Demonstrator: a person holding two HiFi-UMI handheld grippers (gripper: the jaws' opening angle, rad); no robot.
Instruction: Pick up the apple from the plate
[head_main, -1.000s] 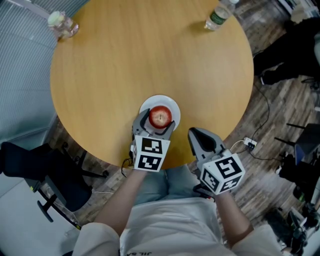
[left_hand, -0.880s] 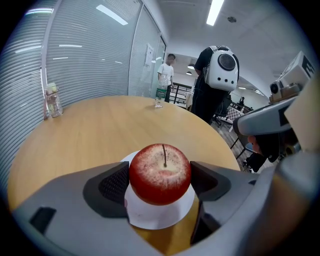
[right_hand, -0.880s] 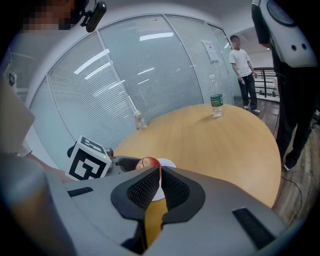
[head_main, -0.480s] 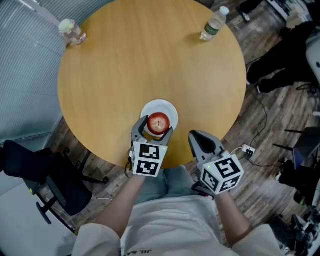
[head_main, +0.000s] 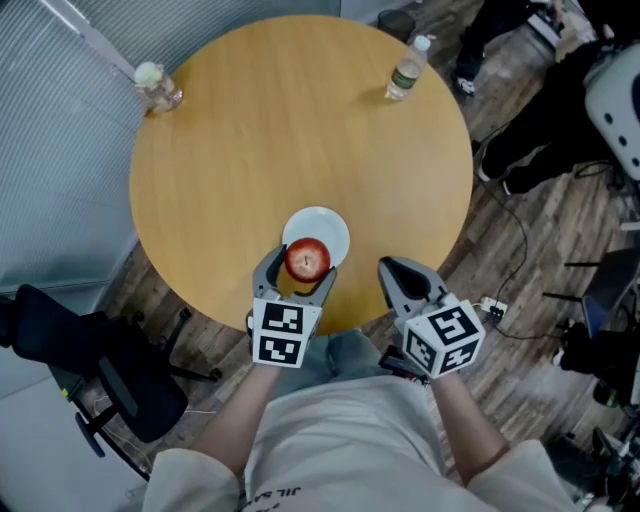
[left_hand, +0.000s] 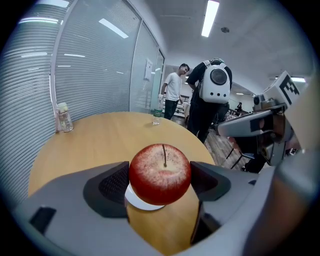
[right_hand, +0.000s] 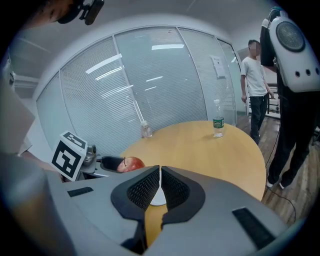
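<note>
1. Plainly, my left gripper (head_main: 300, 274) has the apple (head_main: 307, 259). In the left gripper view its two fingers (left_hand: 113, 184) press the fruit's sides, one pad on each, with the stem (left_hand: 164, 155) pointing up.
2. The apple sits between those fingers over the near rim of the plate (head_main: 328, 226), toward me from the plate's middle. The left gripper view shows the white plate below and behind the fruit. I judge the apple raised off it, though the head view shows me no clear gap.
3. What the coming move turns on is that the apple is already inside my left fingers, not ahead of them. So the way out is up and toward me, away from the plate. The fruit is round and has no long axis to mind; only the stem marks upright.
4. My right gripper (head_main: 392, 268) hangs at the near edge of the bench (head_main: 300, 120), to the right of the apple and apart from it. Its fingers (right_hand: 145, 187) are pressed together with nothing between them. The left hand is the nearer by far, so I think the right has no part here.
5. A smooth round fruit held by two pads may roll if my wrist tilts, so I would hold the grip level.
6. A bottle (head_main: 404, 70) and a second bottle (head_main: 157, 88) stand at the far rim, well apart from all this.
</note>
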